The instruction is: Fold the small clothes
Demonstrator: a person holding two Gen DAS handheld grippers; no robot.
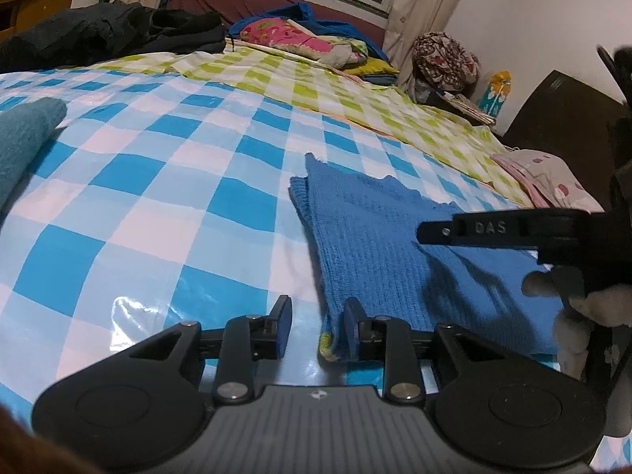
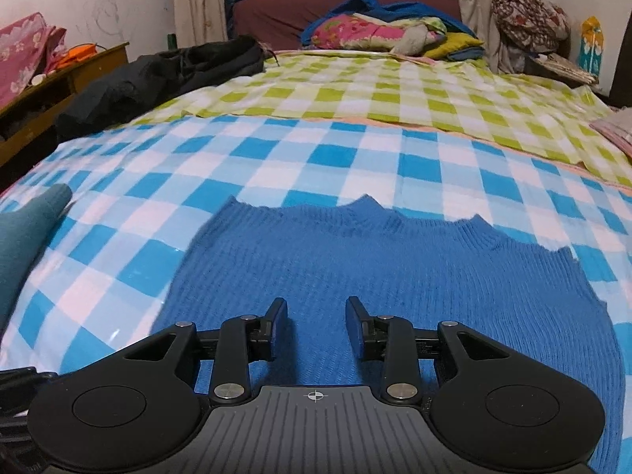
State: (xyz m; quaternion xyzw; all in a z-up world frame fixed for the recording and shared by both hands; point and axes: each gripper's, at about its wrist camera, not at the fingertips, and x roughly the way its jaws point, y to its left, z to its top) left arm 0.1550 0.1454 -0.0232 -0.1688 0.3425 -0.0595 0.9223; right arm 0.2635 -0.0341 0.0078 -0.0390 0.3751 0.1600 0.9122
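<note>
A: L gripper point(image 1: 318, 330)?
B: Jaws apart, nothing held; blue knit point(image 1: 379, 237) edge between the pads, flat on blue-check cover point(image 1: 158, 197).
A: R gripper point(image 2: 316, 326)?
B: Apart too, empty, over the knit.

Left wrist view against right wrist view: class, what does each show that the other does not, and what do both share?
Left wrist view only: the right gripper reaching in from the side, and the blue knit garment's left edge. Right wrist view only: a wooden desk holding pink cloth, and the garment's full jagged far edge. Both: the checked bed cover, a teal cloth, and open fingers holding nothing.
</note>
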